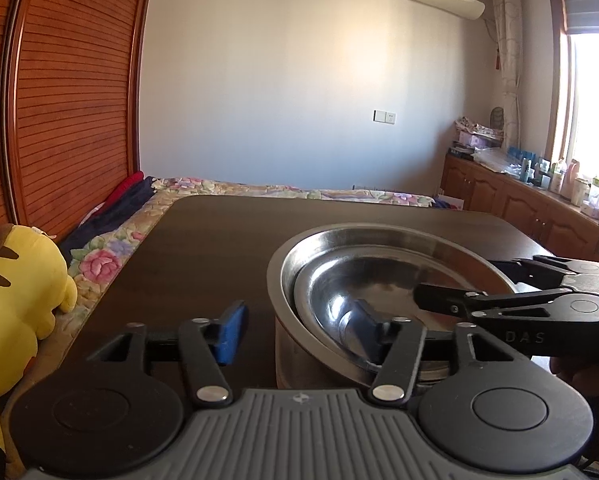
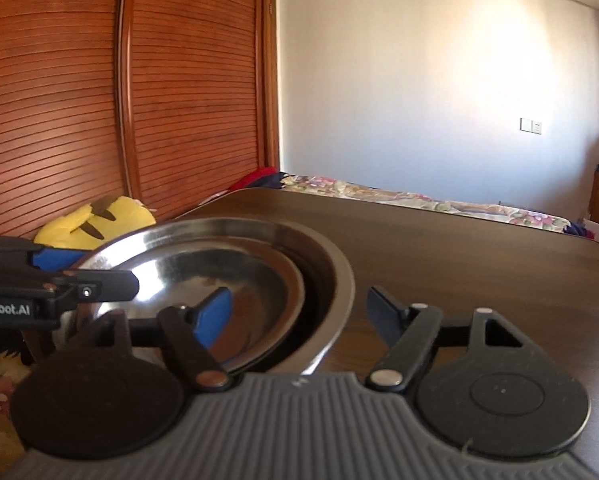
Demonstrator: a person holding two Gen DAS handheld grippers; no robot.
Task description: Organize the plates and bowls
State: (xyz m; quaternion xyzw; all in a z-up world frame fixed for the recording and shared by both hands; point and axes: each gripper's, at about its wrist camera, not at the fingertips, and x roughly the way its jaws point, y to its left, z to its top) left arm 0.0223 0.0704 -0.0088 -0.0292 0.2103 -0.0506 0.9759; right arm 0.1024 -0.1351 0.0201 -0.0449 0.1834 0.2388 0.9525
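Bowls (image 1: 379, 280) (nested, steel) sit between both grippers' open fingers.

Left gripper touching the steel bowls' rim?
Cannot tell. In the left wrist view, the left gripper straddles the stacked bowls' rim open; no contact or gap shows plainly.

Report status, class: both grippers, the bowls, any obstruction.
Left gripper open, straddling the near rim of the steel bowls. Right gripper open, likewise. Smaller bowl nested tilted inside the larger bowl. Table unobstructed.
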